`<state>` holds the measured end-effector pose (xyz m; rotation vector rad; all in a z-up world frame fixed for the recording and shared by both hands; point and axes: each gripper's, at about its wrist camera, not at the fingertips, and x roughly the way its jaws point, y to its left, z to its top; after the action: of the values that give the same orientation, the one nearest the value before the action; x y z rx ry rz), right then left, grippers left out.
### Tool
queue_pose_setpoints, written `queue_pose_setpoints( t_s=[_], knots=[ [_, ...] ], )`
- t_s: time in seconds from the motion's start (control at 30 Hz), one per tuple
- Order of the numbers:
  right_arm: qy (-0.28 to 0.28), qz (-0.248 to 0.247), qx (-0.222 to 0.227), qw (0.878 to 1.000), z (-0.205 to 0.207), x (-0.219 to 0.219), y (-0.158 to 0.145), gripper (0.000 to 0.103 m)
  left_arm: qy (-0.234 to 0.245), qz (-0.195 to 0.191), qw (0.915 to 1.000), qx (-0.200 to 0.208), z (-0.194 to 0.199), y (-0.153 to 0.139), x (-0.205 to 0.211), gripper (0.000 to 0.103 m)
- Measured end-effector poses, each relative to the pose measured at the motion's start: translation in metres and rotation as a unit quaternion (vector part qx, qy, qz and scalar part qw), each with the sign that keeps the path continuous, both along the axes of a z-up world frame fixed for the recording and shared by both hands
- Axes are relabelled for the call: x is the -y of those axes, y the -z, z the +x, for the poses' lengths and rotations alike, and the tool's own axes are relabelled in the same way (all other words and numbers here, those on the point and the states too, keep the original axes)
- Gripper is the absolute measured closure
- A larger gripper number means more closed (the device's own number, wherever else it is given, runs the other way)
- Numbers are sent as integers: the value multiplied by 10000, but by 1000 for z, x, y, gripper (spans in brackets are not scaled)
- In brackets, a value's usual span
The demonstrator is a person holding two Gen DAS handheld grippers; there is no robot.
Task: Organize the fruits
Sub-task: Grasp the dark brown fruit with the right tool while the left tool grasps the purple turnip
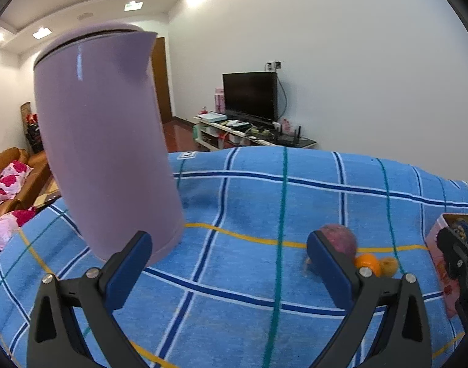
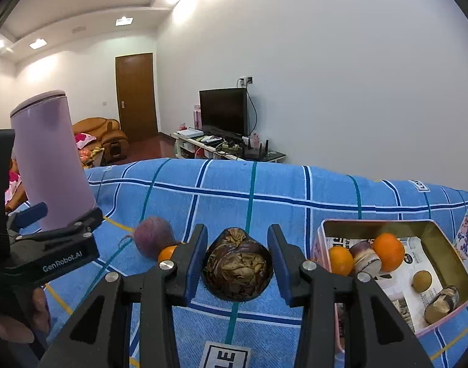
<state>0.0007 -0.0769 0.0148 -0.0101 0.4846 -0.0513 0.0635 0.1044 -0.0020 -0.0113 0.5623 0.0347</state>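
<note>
Right gripper [image 2: 237, 260]: closing its blue pads on a dark, wrinkled brown fruit [image 2: 237, 265], which is sitting between the fingers above the cloth.
Left gripper [image 1: 231, 263]: standing with jaws wide apart and nothing between them, hovering over the blue plaid cloth [image 1: 249, 276].
Tin box [image 2: 442, 276]: lying open just right of the right gripper, lined with printed paper and holding two oranges [image 2: 389, 251], a purplish-white piece, a small yellowish round fruit [image 2: 421, 280] and a brown-streaked piece near its front corner.
Loose fruit: a purple round fruit [image 2: 152, 236] and a small orange fruit [image 2: 168, 253] are resting side by side on the cloth, left of the right gripper.
Lilac kettle [image 1: 108, 141]: standing on the cloth just beyond the left gripper's left finger.
</note>
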Motion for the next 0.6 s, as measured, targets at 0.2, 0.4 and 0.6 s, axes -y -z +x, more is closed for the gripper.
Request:
queue_pose_setpoints(
  t_s=[0.2,0.4,0.6],
  knots=[
    [31,103,86,9999,-9,11,-1,60,158,-460,9986,-224,8,-1,7,0],
    [142,328,38,9994,-8,22,1,60,266,-247,9977,-580,37,-4,44,2],
    [218,540,-16,9983,-5,34,-1,60,271,-544,9901,-1265,64,24,67,13]
  ],
)
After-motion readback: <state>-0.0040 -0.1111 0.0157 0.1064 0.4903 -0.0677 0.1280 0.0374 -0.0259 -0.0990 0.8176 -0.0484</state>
